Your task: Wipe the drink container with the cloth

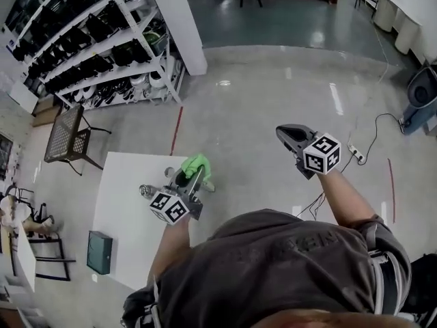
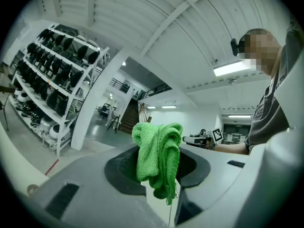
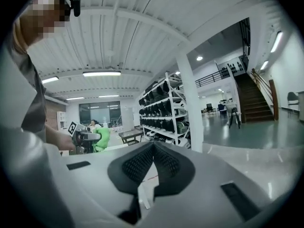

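While the left gripper [image 1: 193,175] stands clenched on the cloth [image 2: 158,156], the right gripper [image 3: 153,151] has its jaws pressed together with nothing between them.

The cloth sits bunched between the left pads. One fold rises above the jaws and a loose tail hangs below them.

A small silvery item [image 1: 145,190] lies on the table [image 1: 130,176], just to the left of the left jaws and slightly behind their tips. It is probably the container, though it is too small for a firm reading. Neither gripper view shows it. The right jaws are well apart from it, off the table to the right.

Handling, as judged:
- Cloth: soft and light, held by friction alone. The present hold in the bunch should serve, and the free fold ahead of the jaws is the working face.
- Container: likely light, stiff, smooth and round, so it may roll or slide under wiping pressure.
- Hold: the right jaws need opening first, then closing across the middle of the body, not on an end.
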`<state>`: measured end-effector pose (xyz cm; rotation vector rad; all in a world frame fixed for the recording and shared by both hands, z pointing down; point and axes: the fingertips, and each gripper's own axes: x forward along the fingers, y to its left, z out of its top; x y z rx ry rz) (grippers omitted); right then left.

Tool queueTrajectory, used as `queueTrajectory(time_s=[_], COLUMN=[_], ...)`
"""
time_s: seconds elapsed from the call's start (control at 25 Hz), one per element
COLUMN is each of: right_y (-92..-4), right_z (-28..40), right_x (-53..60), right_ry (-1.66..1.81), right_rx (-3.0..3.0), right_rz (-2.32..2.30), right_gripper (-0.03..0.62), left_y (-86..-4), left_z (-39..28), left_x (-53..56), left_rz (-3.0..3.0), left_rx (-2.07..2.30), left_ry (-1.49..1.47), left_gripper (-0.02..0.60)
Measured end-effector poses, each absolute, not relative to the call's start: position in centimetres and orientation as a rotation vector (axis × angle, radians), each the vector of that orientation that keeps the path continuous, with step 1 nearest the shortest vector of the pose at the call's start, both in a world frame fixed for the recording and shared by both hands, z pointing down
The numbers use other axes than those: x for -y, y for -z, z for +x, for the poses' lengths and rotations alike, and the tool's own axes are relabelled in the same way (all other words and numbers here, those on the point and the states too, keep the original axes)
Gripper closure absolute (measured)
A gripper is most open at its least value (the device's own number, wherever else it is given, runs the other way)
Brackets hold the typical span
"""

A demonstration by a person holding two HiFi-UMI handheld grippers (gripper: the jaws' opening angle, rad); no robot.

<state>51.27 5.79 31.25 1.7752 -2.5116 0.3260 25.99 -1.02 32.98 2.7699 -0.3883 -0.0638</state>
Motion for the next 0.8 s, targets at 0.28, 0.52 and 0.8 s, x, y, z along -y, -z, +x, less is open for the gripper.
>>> queueTrajectory(time_s=[0.28, 0.52, 0.8], right_y=[-31.4, -32.5, -35.4], right_z=[45.2, 36.0, 25.3], right_x=[0.3, 6.2, 11.3], right_ry=[-0.262, -0.272, -0.282], right_rx=[2.583, 2.651, 2.724], right_rz=[1.623, 1.454, 1.157], right_gripper=[0.6, 0.576, 0.521], left_y=[-32.4, -32.9, -35.7], left_z=[20.0, 10.9, 0.5], left_x=[2.8, 4.9, 5.3], left_rz=[2.785, 2.771, 2.65], left_rx=[0.508, 0.66, 0.917], left_ry=[0.101, 0.11, 0.143], left_gripper=[0.456, 0.456, 0.456])
